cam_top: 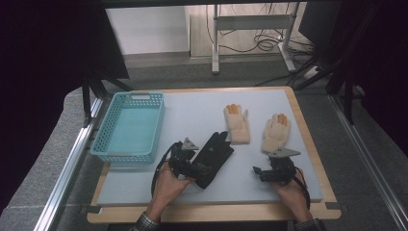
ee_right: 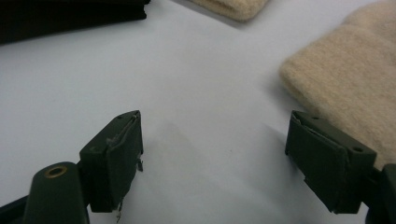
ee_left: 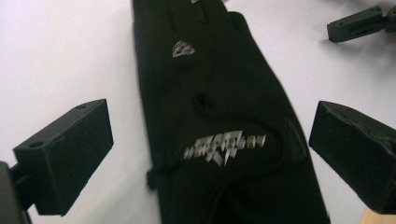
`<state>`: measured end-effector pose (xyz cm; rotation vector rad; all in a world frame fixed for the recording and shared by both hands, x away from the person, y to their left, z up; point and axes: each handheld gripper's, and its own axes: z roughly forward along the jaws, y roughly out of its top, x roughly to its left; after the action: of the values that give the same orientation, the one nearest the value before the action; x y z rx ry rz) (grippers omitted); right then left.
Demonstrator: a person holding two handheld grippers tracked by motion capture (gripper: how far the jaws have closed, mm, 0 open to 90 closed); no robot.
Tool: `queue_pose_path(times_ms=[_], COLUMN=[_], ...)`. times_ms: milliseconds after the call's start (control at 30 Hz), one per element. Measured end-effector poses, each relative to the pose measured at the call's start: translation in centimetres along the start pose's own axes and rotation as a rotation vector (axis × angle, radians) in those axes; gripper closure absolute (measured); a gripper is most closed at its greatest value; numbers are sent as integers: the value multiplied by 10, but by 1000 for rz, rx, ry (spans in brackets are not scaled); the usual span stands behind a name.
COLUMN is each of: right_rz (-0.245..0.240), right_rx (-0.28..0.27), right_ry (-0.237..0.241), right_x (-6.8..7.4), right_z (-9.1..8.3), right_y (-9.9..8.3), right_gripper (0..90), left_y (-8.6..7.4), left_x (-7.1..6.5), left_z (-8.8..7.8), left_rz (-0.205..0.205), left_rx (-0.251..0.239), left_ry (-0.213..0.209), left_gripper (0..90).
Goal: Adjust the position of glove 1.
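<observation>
A black glove (cam_top: 215,151) with silver print lies flat on the grey mat, just right of my left gripper (cam_top: 196,168). In the left gripper view the black glove (ee_left: 219,116) runs lengthwise between the jaws of my left gripper (ee_left: 212,144). They stand wide apart and do not touch it. Two beige gloves (cam_top: 237,124) (cam_top: 275,132) with orange fingertips lie farther back. My right gripper (cam_top: 262,172) rests near the front right. In its own view my right gripper (ee_right: 217,158) is open over bare mat, a beige glove (ee_right: 345,70) beside one jaw.
A light blue perforated basket (cam_top: 126,155) stands at the mat's left side. The mat lies on a wooden board (cam_top: 308,134) with metal rails on both sides. The right gripper's jaw (ee_left: 357,23) shows at the top right of the left gripper view.
</observation>
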<state>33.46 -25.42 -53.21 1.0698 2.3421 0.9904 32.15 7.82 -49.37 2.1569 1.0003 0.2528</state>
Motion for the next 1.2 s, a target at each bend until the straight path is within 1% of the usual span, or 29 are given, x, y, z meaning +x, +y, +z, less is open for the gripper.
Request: queue_pose_path(times_ms=[100, 133, 200, 233, 267, 300, 367, 400, 433, 467, 500, 533, 567, 633, 667, 700, 733, 800, 833, 867, 900, 933, 967, 1000, 1100, 1133, 1167, 1200], right_rz=[0, 1, 1, 1, -1, -1, 0, 1, 0, 0, 0, 0, -1, 1, 0, 0, 1, 0, 0, 0, 0, 1, 1, 1, 1, 1, 2, 1], right_rx=[0, 0, 0, 0, 0, 0, 0, 0, 0, 0, 0, 0, 1, 0, 0, 0, 0, 0, 0, 0, 0, 0, 0, 0, 0, 0, 1, 1], right_ry=[0, 0, 0, 0, 0, 0, 0, 0, 0, 0, 0, 0, 0, 0, 0, 0, 0, 0, 0, 0, 0, 0, 0, 1, 0, 1, 0, 0], right_x=[0, 0, 0, 0, 0, 0, 0, 0, 0, 0, 0, 0, 0, 0, 0, 0, 0, 0, 0, 0, 0, 0, 0, 0, 0, 0, 0, 0], right_z=[0, 0, 0, 0, 0, 0, 0, 0, 0, 0, 0, 0, 0, 0, 0, 0, 0, 0, 0, 0, 0, 0, 0, 0, 0, 0, 0, 0], right_y=[0, 0, 0, 0, 0, 0, 0, 0, 0, 0, 0, 0, 0, 0, 0, 0, 0, 0, 0, 0, 0, 0, 0, 0, 0, 0, 0, 0], right_gripper=[185, 185, 185, 185, 185, 185, 185, 185, 185, 185, 185, 185, 185, 185, 185, 185, 185, 185, 185, 185, 185, 185, 185, 185, 185, 185, 185, 185], left_y=[8, 13, 17, 17, 19, 19, 20, 19, 19, 19, 18, 17, 16, 15, 13, 13, 12, 10, 10, 10, 10, 10, 11, 11, 12, 13, 13, 12], left_x=[-6, -11, -14, -14, -16, -16, -16, -12, -9, -9, -6, -3, -2, -1, -5, -5, -8, -10, -7, -3, -3, 0, 1, 2, -3, -3, -3, -2], left_z=[10, 17, 24, 24, 31, 31, 37, 43, 45, 45, 48, 50, 52, 58, 62, 62, 63, 64, 64, 64, 64, 63, 61, 61, 61, 60, 57, 53], left_rz=[18, 29, 37, 37, 49, 49, 56, 60, 44, 44, 26, 28, 19, 10, 21, 21, 38, 49, 30, -3, -3, -23, -36, -38, -19, -15, -16, -4], left_rx=[17, 23, 28, 28, 41, 41, 58, 79, 84, 84, 90, 102, 115, 139, 155, 155, 152, 157, 157, 162, 162, 151, 153, 159, 174, 171, 169, 159], left_ry=[9, 15, 21, 21, 46, 46, 79, 124, 116, 116, 106, 104, 100, 59, 76, 76, 91, 106, 101, 85, 85, 73, 68, 71, 110, 111, 114, 119], left_gripper=[0, 0, 0, 0, 0, 0, 0, 0, 0, 0, 0, 0, 0, 0, 0, 0, 0, 0, 0, 0, 5, 26, 26, 38, 72, 103, 157, 297])
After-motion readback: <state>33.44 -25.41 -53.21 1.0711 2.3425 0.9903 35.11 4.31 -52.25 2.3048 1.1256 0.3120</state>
